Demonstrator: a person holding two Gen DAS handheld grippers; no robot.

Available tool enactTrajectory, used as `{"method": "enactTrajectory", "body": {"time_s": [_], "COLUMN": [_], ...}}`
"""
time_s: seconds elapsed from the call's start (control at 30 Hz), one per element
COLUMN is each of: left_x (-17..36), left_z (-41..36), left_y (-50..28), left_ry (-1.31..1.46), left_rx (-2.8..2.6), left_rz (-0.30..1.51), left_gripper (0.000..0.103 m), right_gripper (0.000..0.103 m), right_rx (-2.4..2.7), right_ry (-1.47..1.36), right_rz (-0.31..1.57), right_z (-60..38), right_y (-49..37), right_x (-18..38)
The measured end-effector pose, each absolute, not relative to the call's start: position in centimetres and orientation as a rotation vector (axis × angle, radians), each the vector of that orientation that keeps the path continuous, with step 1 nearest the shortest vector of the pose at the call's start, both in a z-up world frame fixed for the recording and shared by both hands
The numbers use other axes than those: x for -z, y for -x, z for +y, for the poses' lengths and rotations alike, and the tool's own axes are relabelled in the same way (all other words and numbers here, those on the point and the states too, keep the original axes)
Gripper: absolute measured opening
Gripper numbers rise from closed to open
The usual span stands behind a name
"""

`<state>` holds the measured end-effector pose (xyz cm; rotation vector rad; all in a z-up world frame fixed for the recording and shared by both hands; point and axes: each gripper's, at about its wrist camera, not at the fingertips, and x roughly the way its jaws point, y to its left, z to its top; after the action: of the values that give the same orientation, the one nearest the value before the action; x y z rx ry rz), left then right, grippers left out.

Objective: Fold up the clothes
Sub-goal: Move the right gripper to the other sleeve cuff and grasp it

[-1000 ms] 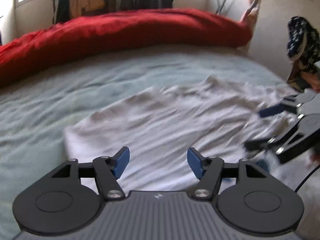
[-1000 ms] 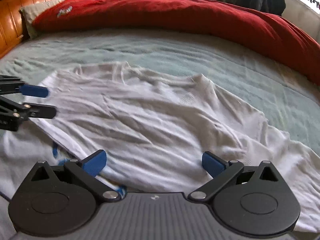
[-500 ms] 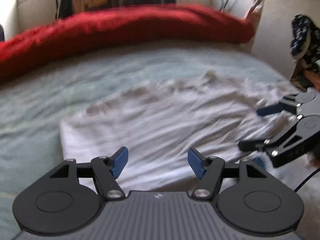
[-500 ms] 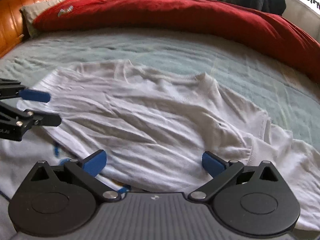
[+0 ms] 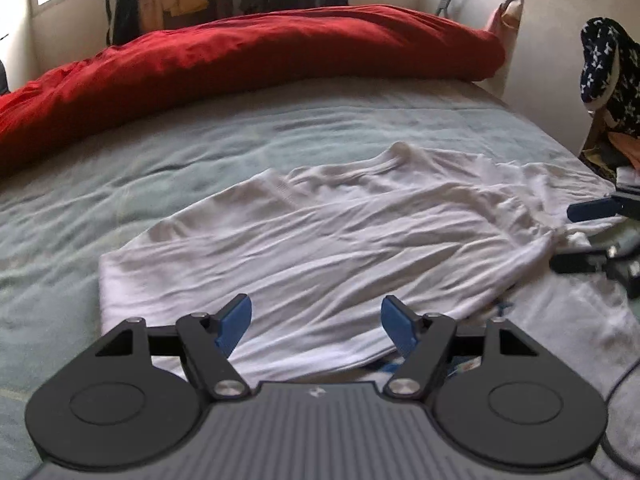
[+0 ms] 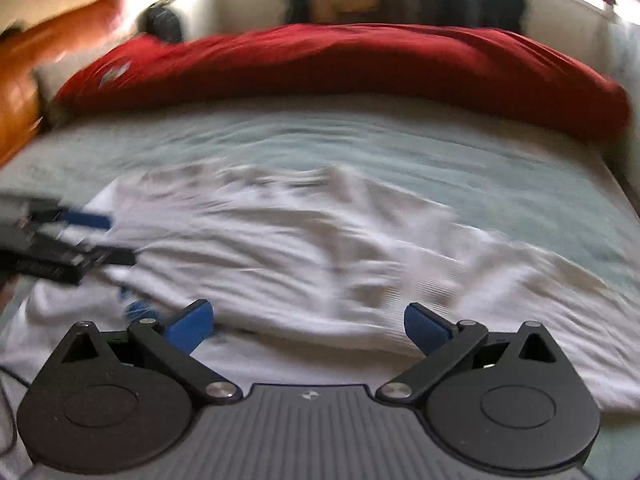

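A crumpled white shirt (image 5: 340, 240) lies spread on the bed, and shows blurred in the right wrist view (image 6: 300, 248). My left gripper (image 5: 316, 320) hovers open over the shirt's near edge with nothing between its blue pads. It also appears at the left edge of the right wrist view (image 6: 108, 238). My right gripper (image 6: 306, 320) is open above the shirt's near hem and holds nothing. In the left wrist view, the right gripper (image 5: 576, 238) sits by the bunched sleeve at the far right.
A pale blue-green sheet (image 5: 240, 152) covers the bed. A red duvet (image 5: 240, 60) is heaped along the far side. Another white cloth with blue print (image 6: 80, 312) lies under the shirt. Dark patterned clothes (image 5: 608, 68) hang at the right; a wooden headboard (image 6: 24, 92) stands left.
Both grippers have drawn back from the shirt. The right one moved off to the right and rolled, which blurs its view. The left jaws stand slightly wider.
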<state>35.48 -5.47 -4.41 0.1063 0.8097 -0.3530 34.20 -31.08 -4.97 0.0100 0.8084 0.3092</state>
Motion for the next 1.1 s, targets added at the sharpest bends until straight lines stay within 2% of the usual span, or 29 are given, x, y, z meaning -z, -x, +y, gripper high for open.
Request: {"method": "enactTrajectory", "body": {"time_s": [0.27,0.63,0.93,1.1], "left_x": [4.5,3.3,4.2,3.9], "left_z": [-10.2,-17.0,-22.1,-24.0], "left_y": [-36.0,-36.7,-37.2,-37.0], "left_ry": [-0.119,-0.109,-0.110,-0.156], "left_rx": [0.402,0.487,0.507,0.529], "left_rz": [0.821,0.804,0.839,0.833], "left_gripper": [0.072,0.072,0.072,0.072], "right_gripper": [0.103,0.103,0.103,0.103], "right_rx": [-0.125,0.000,0.029,0.074], "right_ry": [-0.200,-0.384,-0.548,-0.497], "right_rz": [0.927,0.810,0.774,0.757], "right_z": [-40.2,-49.3,-56.3,-59.3], "right_y": [-35.6,-33.9,-33.7,-32.3], "right_x": [8.4,6.4,9.0,9.5]}}
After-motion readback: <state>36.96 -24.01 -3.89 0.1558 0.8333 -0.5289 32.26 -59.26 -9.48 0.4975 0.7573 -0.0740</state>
